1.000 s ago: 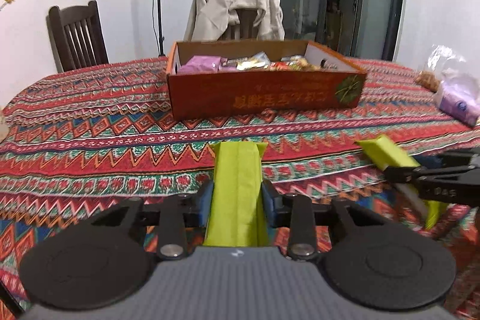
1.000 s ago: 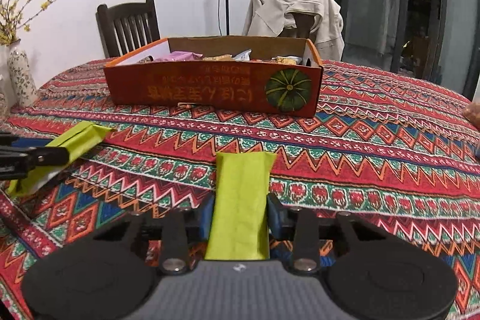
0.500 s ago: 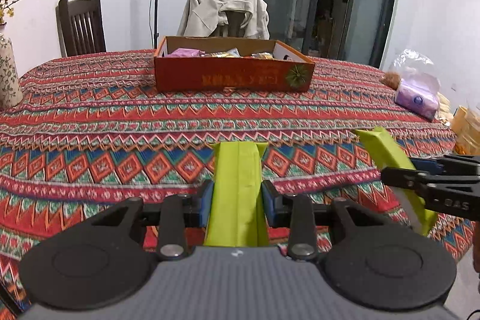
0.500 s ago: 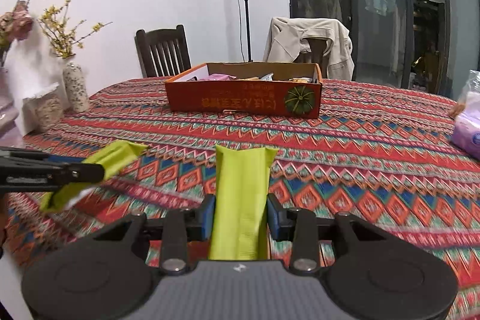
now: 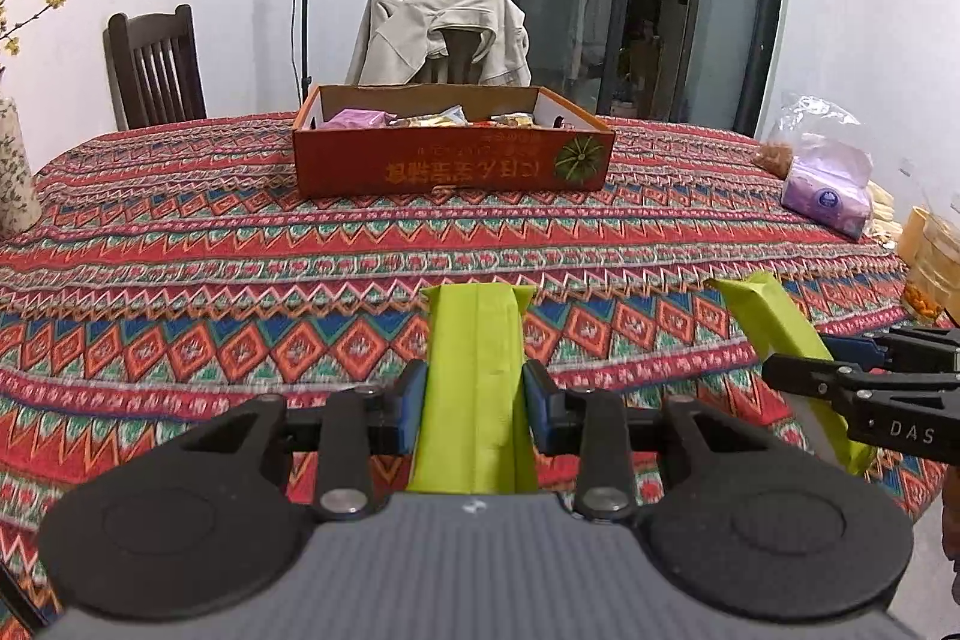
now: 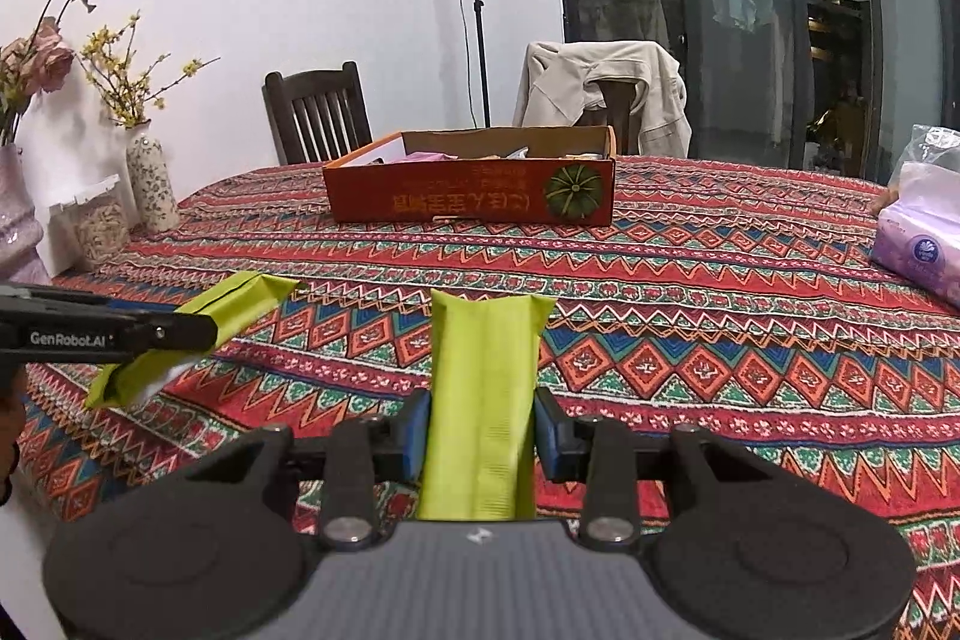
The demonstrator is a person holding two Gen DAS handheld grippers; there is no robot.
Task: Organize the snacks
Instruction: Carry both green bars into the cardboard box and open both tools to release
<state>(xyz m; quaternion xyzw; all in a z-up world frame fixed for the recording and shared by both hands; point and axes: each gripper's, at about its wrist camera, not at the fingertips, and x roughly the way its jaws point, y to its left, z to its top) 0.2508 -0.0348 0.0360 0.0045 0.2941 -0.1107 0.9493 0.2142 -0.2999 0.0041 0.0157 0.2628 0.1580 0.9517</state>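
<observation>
On the near side of the orange cardboard box [image 5: 453, 157], above the patterned tabletop [image 5: 240, 244], both tools hang in the air, each with a lime-green snack packet. The left gripper [image 5: 474, 397] has its jaws pressed against the long sides of the left green packet [image 5: 474, 376], which points lengthwise toward the box. The right gripper [image 6: 483, 427] pinches the right green packet [image 6: 483, 388] the same way, its blue pads flat against the wrapper's edges.

From the left wrist view, the right packet shows off to the right of the box's line, tilted, with a dark jaw arm across it. From the right wrist view, the left packet shows to the left, also tilted, its far end raised toward the box.

The box sits open-topped well beyond both packets, on the far half of the tabletop, with a pumpkin picture on its near wall. Inside it lie several wrapped snacks [image 5: 420, 119], among them a pink one at the left end.

Behind the box stands a chair draped with a beige jacket [image 5: 441, 34]; a dark wooden chair [image 5: 153, 67] stands behind and left of the box. Right of the box, at the tabletop's edge, lies a purple tissue pack [image 5: 828, 196]. Left of the box, seen from the right wrist, a floral vase [image 6: 150, 181] holds yellow-flowered twigs.
</observation>
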